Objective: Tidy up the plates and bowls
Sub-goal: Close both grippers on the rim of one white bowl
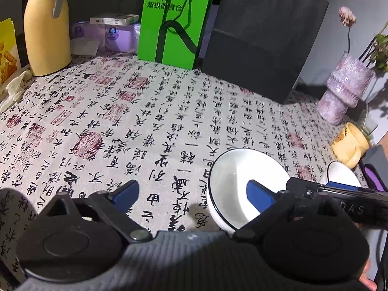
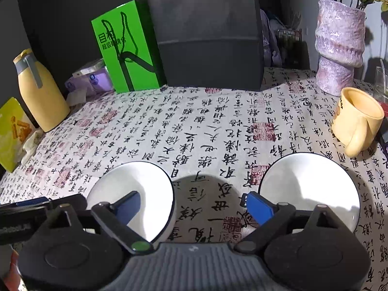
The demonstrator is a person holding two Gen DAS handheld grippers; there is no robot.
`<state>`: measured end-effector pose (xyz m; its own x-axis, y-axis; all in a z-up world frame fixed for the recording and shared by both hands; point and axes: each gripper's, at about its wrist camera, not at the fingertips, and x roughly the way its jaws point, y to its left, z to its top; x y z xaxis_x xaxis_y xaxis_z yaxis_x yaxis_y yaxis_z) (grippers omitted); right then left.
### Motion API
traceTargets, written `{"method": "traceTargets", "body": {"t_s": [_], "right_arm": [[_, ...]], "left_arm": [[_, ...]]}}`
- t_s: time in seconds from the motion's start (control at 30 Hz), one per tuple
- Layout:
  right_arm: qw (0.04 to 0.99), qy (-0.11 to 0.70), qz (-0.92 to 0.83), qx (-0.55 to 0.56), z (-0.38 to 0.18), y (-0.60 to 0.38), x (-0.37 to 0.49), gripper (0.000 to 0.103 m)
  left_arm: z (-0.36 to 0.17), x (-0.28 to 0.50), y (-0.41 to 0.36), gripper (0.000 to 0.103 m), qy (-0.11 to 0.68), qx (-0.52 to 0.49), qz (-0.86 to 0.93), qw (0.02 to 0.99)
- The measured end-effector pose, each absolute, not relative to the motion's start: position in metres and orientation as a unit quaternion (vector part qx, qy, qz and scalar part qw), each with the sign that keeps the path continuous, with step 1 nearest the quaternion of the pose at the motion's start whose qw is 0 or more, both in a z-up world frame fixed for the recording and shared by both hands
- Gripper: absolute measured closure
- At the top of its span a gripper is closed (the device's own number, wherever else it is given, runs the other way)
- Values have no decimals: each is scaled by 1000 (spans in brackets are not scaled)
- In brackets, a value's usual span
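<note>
Two white bowls with dark rims sit side by side on the calligraphy-print tablecloth (image 2: 206, 126). In the left wrist view my left gripper (image 1: 192, 196) stands open; its right finger (image 1: 259, 198) hangs over the nearer bowl (image 1: 232, 177), its left finger over bare cloth. The second bowl (image 1: 339, 172) shows at the right, partly behind the other gripper's finger. In the right wrist view my right gripper (image 2: 194, 206) is open between both bowls. Its left finger (image 2: 128, 206) overlaps the left bowl (image 2: 140, 181); its right finger is beside the right bowl (image 2: 312, 184). Nothing is gripped.
Along the back stand a yellow flask (image 2: 41, 97), purple tissue packs (image 2: 89, 82), a green box (image 2: 128, 48) and a black bag (image 2: 208, 36). A purple vase (image 2: 339, 48) and a yellow mug (image 2: 356, 123) stand at the right, close to the right bowl.
</note>
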<state>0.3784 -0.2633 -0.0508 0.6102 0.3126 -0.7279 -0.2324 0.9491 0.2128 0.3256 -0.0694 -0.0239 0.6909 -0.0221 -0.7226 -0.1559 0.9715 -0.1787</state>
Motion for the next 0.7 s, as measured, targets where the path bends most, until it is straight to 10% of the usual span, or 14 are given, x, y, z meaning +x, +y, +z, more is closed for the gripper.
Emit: {"method": "traceTargets", "body": {"t_s": [0.7], "right_arm": [[874,447,184,38,-78,-247,386,62]], "left_arm": [[-55,353,-88,46,457,-103,32,883]]}}
